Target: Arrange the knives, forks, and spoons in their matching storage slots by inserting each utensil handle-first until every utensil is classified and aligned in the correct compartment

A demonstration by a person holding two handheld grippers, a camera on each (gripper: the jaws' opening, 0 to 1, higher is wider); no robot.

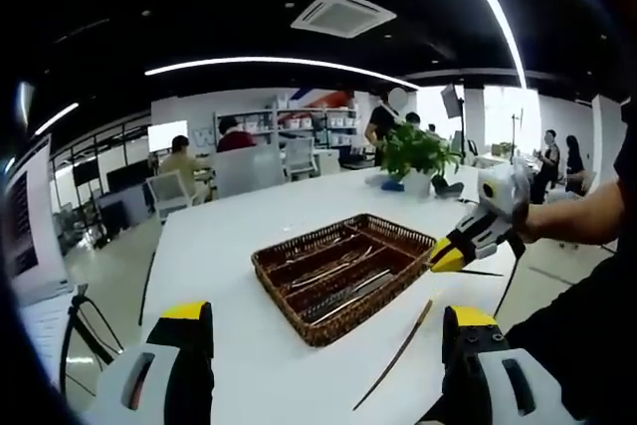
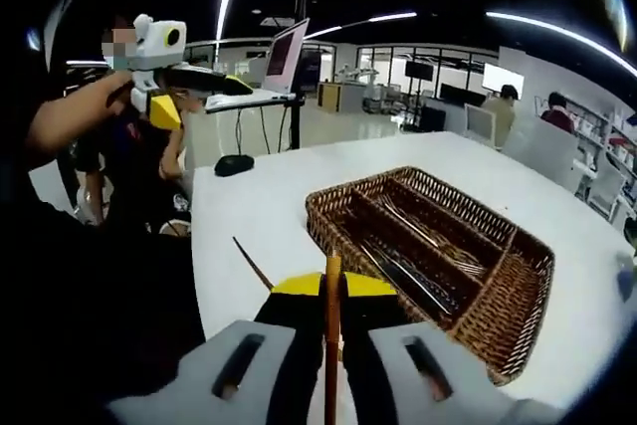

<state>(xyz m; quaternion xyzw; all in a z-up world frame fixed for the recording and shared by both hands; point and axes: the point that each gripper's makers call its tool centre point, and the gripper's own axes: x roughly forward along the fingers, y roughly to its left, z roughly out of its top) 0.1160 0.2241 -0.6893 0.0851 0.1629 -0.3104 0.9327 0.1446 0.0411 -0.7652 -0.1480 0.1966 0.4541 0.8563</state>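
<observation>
A person's right gripper [image 2: 332, 298] has its fingers shut on a slim brown-handled utensil [image 2: 331, 345], held at the near edge of a wicker tray [image 2: 518, 291] on a white surface [image 2: 249, 211], while the left gripper [image 1: 323, 330] hangs above the surface with its fingers wide and empty. The tray already holds metal cutlery [image 2: 403, 266] in its long compartments. Which kind of utensil is gripped cannot be told, since its working end is hidden. To do this step well, the handle should probably be lined up with the long axis of the matching compartment and slid in low, clear of the woven dividers. The left gripper view shows what the right cannot: the held utensil pointing out sideways from the yellow fingertips at the tray's rim, and a thin stick-like piece [image 1: 398, 353] lying loose on the surface just beside the tray. The right gripper view shows the compartments more closely.
</observation>
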